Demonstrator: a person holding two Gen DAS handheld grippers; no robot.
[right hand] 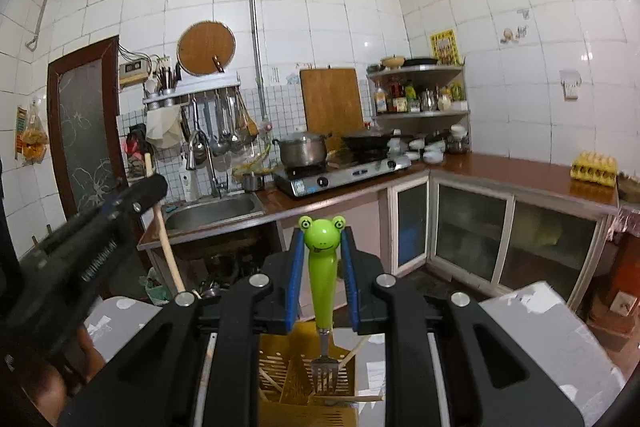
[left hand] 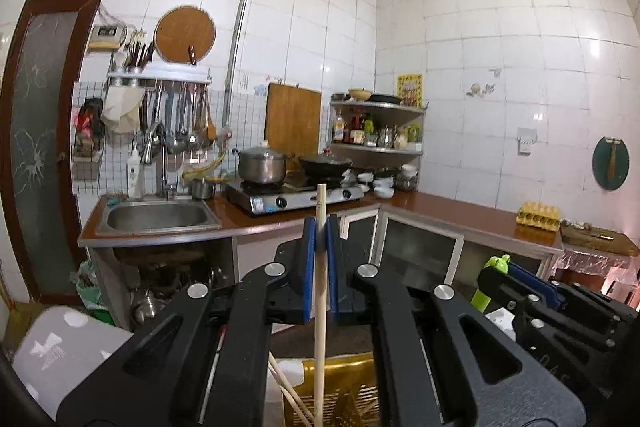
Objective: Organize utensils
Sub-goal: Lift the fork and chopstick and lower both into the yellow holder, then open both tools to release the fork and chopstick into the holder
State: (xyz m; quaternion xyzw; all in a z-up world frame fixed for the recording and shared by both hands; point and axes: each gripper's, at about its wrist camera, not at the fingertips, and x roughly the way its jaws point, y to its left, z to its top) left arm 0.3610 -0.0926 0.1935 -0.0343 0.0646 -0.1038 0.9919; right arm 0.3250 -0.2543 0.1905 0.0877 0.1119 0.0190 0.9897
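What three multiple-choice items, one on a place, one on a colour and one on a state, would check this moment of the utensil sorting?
1. Where do the tines of the frog-handled metal fork hang?
A. In the steel sink
B. Above the yellow slotted plastic basket
C. On the stove

2. What colour is the fork's handle?
A. Red
B. White
C. Green

3. How is the pale wooden chopstick held?
A. Clamped upright in the left gripper
B. Lying flat on the counter
C. Loose between wide jaws

Answers: 1 B, the tines hang over the basket; 2 C, a bright green frog; 3 A, the blue pads close on it.
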